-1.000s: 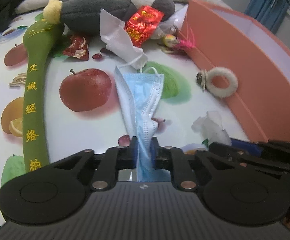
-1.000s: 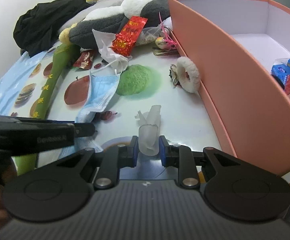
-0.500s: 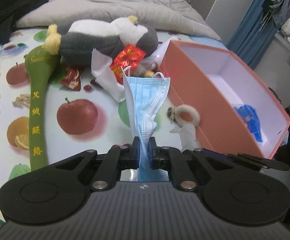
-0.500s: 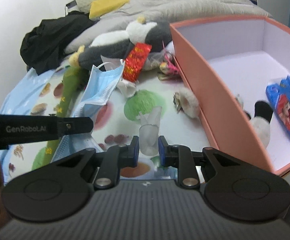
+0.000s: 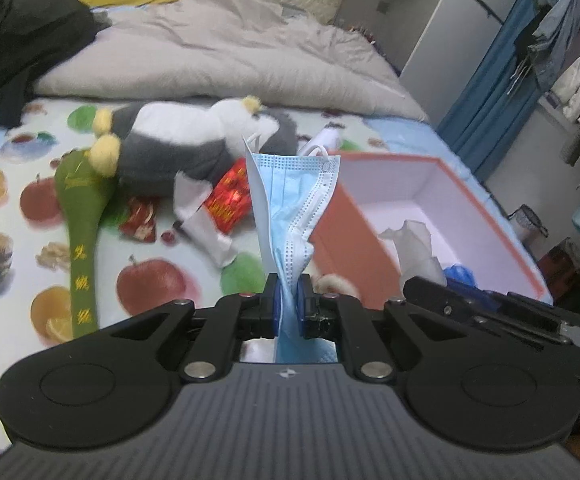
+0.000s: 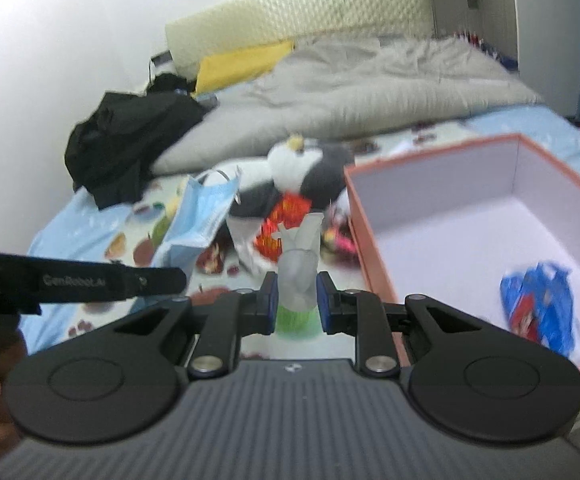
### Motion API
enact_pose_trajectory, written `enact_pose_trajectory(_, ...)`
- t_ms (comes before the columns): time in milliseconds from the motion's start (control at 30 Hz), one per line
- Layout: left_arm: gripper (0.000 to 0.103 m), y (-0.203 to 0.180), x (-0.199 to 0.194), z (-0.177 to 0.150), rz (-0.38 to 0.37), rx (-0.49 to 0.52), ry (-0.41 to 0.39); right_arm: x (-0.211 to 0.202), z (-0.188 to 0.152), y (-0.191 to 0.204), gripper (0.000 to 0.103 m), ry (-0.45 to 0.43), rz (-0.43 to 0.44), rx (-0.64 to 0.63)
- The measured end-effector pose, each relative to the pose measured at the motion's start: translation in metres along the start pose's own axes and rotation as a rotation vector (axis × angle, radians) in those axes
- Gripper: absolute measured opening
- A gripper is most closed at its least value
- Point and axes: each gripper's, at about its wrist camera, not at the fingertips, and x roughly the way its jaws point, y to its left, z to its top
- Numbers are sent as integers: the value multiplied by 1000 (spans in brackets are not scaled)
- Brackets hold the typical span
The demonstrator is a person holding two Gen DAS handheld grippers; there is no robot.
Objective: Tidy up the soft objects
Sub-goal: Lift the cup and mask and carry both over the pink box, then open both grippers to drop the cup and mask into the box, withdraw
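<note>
Left gripper (image 5: 288, 299): jaws pinching the blue mask (image 5: 294, 208), which sticks up above the bed, just left of the box (image 5: 486, 216). Right gripper (image 6: 296, 295): jaws clamped on a crumpled white tissue (image 6: 300, 258), held near the box's left wall. Plush penguin (image 5: 194, 148), green stick (image 5: 84, 216) and red packet (image 5: 230, 200) lie on the fruit-print sheet (image 5: 18, 216). Blue packet (image 6: 538, 308) sits inside the box.

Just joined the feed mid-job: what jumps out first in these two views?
The blue face mask pinched upright in the left gripper, and the crumpled white tissue held in the right gripper. To the right sits the open orange box, with a grey-and-white plush penguin lying behind on the fruit-print sheet.
</note>
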Motion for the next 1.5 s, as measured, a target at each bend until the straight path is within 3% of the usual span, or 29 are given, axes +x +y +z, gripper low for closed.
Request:
enact_pose_trajectory(400, 10, -56, -4, 58, -91, 78, -92, -32, 62, -26, 24, -161, -76, -52)
enact_pose_trajectory(667, 10, -102, 33, 82, -170, 118, -48, -41, 83, -81, 24, -147, -188, 19)
enact_pose_trajectory(933, 10, -142, 99, 73, -202, 151, 72, -31, 62, -139, 25, -45, -253, 94)
enact_pose_trajectory(1200, 10, -161, 166, 54, -164, 173, 212, 6, 26, -181, 26, 80, -266, 177)
enact_pose_trajectory(1500, 10, -158, 196, 45, -123, 189, 264, 26, 4, -200, 28, 133, -270, 207)
